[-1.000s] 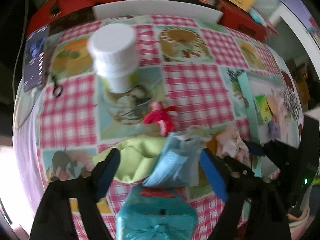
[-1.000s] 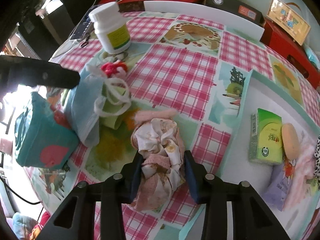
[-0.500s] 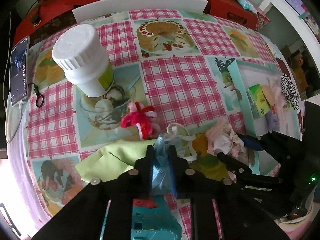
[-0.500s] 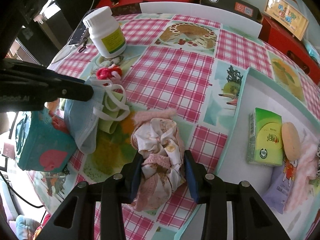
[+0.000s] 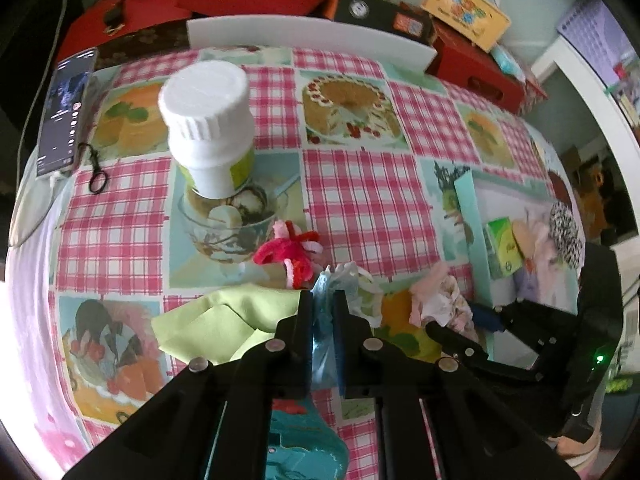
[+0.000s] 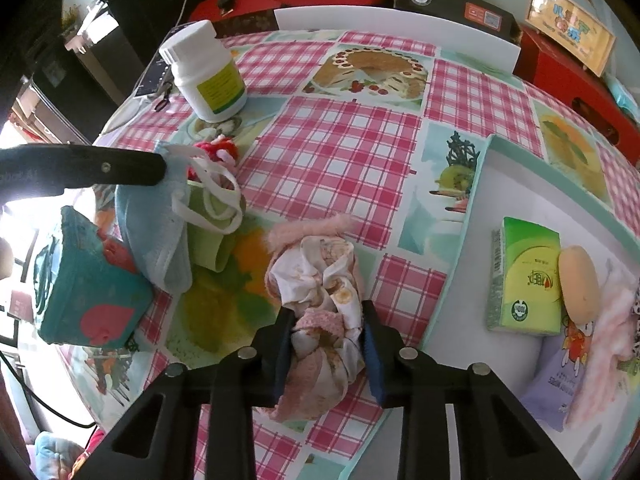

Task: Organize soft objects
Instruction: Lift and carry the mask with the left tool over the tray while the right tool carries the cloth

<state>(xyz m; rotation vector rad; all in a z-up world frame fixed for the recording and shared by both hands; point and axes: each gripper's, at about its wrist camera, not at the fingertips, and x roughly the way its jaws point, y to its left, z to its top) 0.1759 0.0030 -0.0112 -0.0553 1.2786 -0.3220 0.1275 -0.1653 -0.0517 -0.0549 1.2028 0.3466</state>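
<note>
Pinching the blue face mask [image 5: 322,322], my left tool [image 5: 323,312]; right tool [image 6: 325,336] closing around pink-and-white cloth [image 6: 320,300]; tray [image 6: 476,184], right, part-filled; red trinket [image 5: 290,250] remains.

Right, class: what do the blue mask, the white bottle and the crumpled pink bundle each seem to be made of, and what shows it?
Blue mask: thin non-woven fabric, matte, with white elastic loops.
White bottle: probably hard plastic, smooth, ribbed cap, printed label.
Pink bundle: soft printed cloth with a fuzzy edge; it creases freely.
</note>
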